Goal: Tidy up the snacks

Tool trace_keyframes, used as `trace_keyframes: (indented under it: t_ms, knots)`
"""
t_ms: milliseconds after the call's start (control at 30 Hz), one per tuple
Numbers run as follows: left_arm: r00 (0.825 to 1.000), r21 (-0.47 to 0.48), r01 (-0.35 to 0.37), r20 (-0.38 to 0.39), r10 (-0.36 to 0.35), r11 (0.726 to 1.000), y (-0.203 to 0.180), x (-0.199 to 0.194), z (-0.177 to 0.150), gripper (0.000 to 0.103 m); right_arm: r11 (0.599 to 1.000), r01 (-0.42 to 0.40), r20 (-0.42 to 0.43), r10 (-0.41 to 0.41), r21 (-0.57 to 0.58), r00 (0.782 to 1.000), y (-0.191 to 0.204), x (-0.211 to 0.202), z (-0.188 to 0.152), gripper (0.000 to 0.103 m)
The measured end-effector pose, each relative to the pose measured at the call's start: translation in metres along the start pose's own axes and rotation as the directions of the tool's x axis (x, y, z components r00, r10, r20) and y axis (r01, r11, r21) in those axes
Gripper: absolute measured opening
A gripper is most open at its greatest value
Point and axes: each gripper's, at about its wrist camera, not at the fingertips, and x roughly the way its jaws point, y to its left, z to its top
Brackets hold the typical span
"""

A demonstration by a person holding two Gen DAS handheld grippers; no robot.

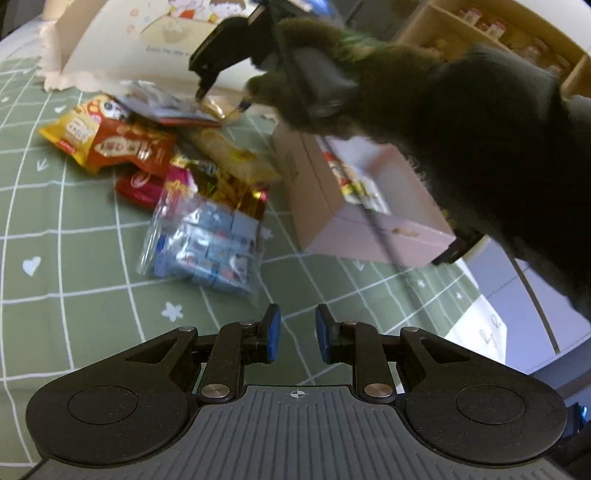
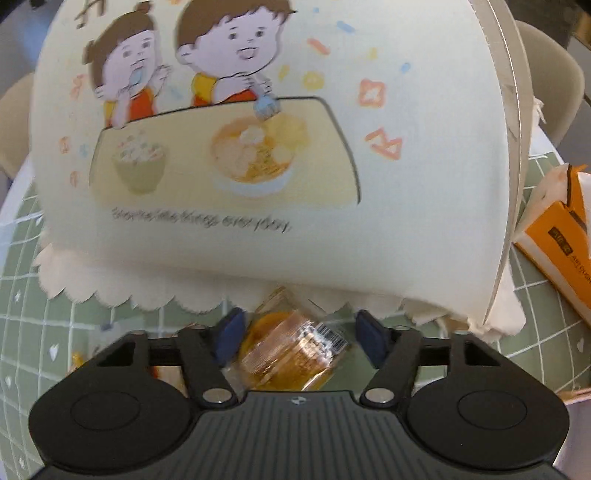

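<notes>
A heap of snack packets [image 1: 122,147] lies on the green gridded cloth [image 1: 74,258]. At its near end is a clear bag of blue-wrapped sweets [image 1: 210,243]. My left gripper [image 1: 297,332] hovers over the cloth in front of that bag, its blue pads nearly together and nothing between them. At the far end of the heap, my right gripper [image 1: 221,99] points steeply down, held by a dark gloved hand [image 1: 332,74]. In the right wrist view the right gripper [image 2: 299,336] is open and straddles a golden see-through packet [image 2: 291,354]. The left pad is close to the packet and the right pad stands clear of it.
A pink open box [image 1: 369,229] with snacks inside stands right of the heap. Behind it a cream board with a cartoon print [image 2: 258,147] rises from a scalloped white mat [image 2: 147,288]. An orange carton [image 2: 557,243] lies to the right. Wooden shelves [image 1: 480,29] are in the background.
</notes>
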Motion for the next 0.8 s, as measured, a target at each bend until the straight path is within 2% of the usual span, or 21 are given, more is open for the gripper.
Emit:
trace_keyframes:
  t_ms: [67,167,267,300,333,367,433,633,733,800]
  knots:
    - [1.0,-0.026,-0.024,-0.001,0.024,0.999,0.005,0.0,0.001,0.024,0.998,-0.03,-0.022,0.029,-0.063,0.999,0.008,-0.014,-0.022,0.046]
    - [0.994,-0.025,-0.104,0.016,0.104,0.994,0.013,-0.007,0.005,0.024,0.987,-0.088,-0.031,0.084,-0.133,0.996,0.017,-0.036,-0.06,0.043]
    - [0.981,-0.03,-0.192,0.028,0.192,0.981,0.023,-0.013,0.008,0.024,0.977,-0.186,-0.075,0.178,-0.108,0.981,0.018,-0.052,-0.092,0.043]
    - [0.977,-0.042,-0.208,0.03,0.209,0.977,0.027,-0.014,0.009,0.026,0.972,-0.218,-0.092,0.21,-0.089,0.973,0.016,-0.055,-0.101,0.042]
    - [0.973,-0.06,-0.227,0.032,0.229,0.972,0.031,-0.016,0.008,0.033,0.966,-0.252,-0.109,0.244,-0.063,0.964,0.014,-0.059,-0.109,0.042]
    - [0.969,-0.08,-0.242,0.038,0.245,0.967,0.034,-0.02,0.007,0.033,0.961,-0.274,-0.115,0.267,-0.05,0.957,0.013,-0.062,-0.119,0.042]
    - [0.961,-0.113,-0.264,0.049,0.271,0.958,0.039,-0.029,0.006,0.033,0.956,-0.289,-0.108,0.281,-0.06,0.954,0.015,-0.07,-0.137,0.042]
    - [0.925,-0.169,-0.365,0.045,0.377,0.916,0.04,-0.045,-0.001,0.031,0.945,-0.295,-0.069,0.288,-0.144,0.955,0.009,-0.103,-0.193,0.042]
    - [0.938,-0.204,-0.332,0.035,0.346,0.921,0.033,-0.054,-0.008,0.031,0.936,-0.29,-0.053,0.285,-0.199,0.957,0.006,-0.119,-0.219,0.043]
    - [0.947,-0.186,-0.311,0.025,0.321,0.932,0.022,-0.056,-0.016,0.031,0.928,-0.286,-0.034,0.287,-0.239,0.957,0.0,-0.128,-0.238,0.046]
